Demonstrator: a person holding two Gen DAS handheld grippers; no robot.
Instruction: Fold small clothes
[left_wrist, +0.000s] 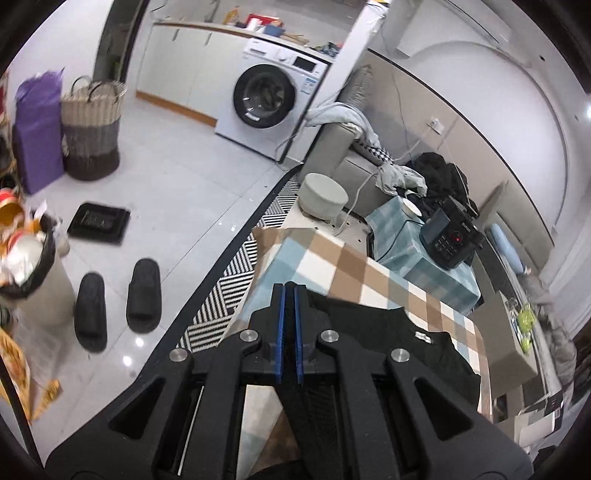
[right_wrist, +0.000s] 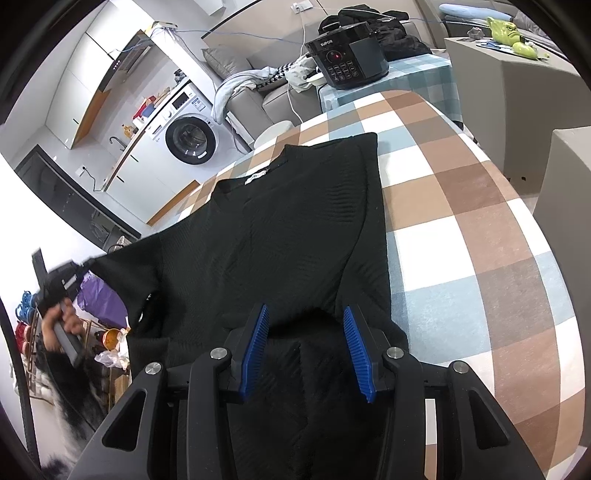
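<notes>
1. Two grippers share one black top, and I read the split of work from how each stands. My right gripper sits nearest, its blue pads apart with the near hem between them; whether they press the knit I cannot tell, so I judge it as an anchor for that edge.
2. My left gripper has its pads together on dark cloth that runs up between them. From the right wrist view it shows blurred at the left, a hand on its handle, the sleeve drawn off the table edge toward it, presumably to carry it across the body.
3. The top lies flat on the checked tablecloth, collar and white label away from me.
4. Beyond stand a black cooker and a washing machine, well apart from the work.
</notes>
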